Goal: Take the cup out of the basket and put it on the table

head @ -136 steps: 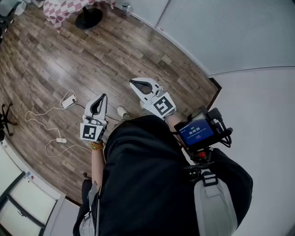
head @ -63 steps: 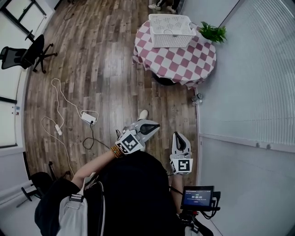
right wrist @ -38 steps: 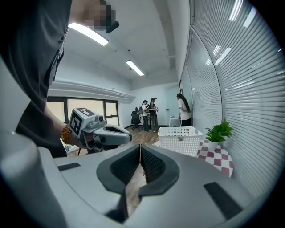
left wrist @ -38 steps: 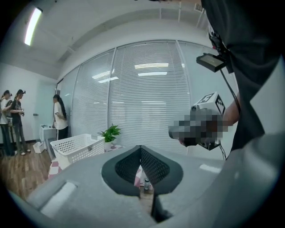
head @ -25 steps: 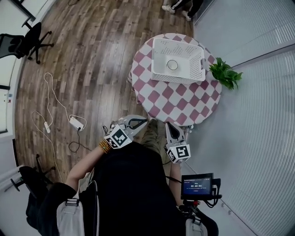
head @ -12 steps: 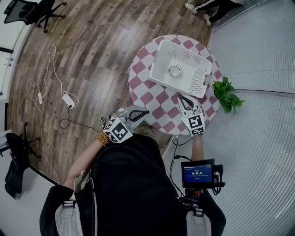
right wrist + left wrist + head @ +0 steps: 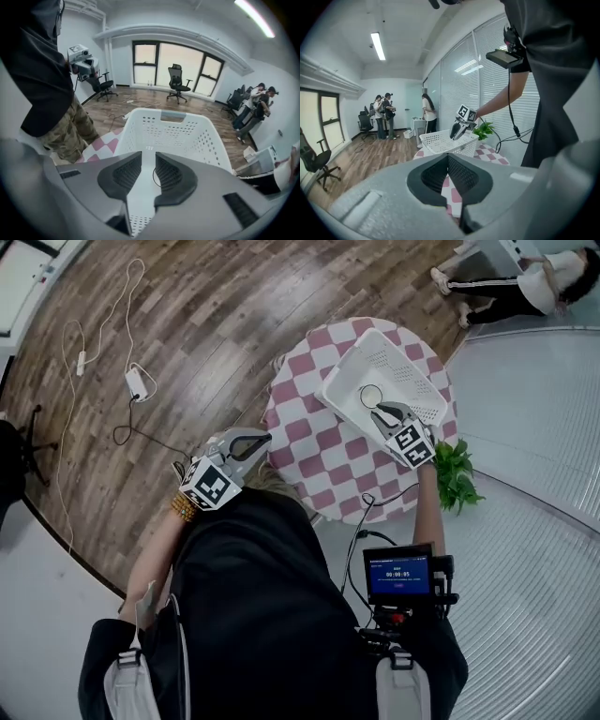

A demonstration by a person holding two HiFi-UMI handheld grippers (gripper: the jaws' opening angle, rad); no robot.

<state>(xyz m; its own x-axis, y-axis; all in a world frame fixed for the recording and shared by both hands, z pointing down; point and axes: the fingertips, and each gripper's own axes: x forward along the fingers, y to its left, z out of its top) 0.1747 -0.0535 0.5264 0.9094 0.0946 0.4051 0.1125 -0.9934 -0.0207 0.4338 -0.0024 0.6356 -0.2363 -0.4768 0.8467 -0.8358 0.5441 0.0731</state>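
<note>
Right claw (image 7: 380,412) released over basket, jaws just been opening, nothing between pads. Beneath claw: round checkered table (image 7: 319,451); on it white perforated basket (image 7: 342,381); cup (image 7: 371,396) alone on basket floor, just below claw tips. Left claw (image 7: 255,437) clenched, empty, well apart from basket.

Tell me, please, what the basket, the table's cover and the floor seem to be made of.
Basket: white moulded plastic, matte, judging by its rigid perforated walls.
Table cover: apparently cloth, red-and-white checked, draping over the edge.
Floor: wood-look planks with slight sheen; real wood or laminate, can't tell.
</note>
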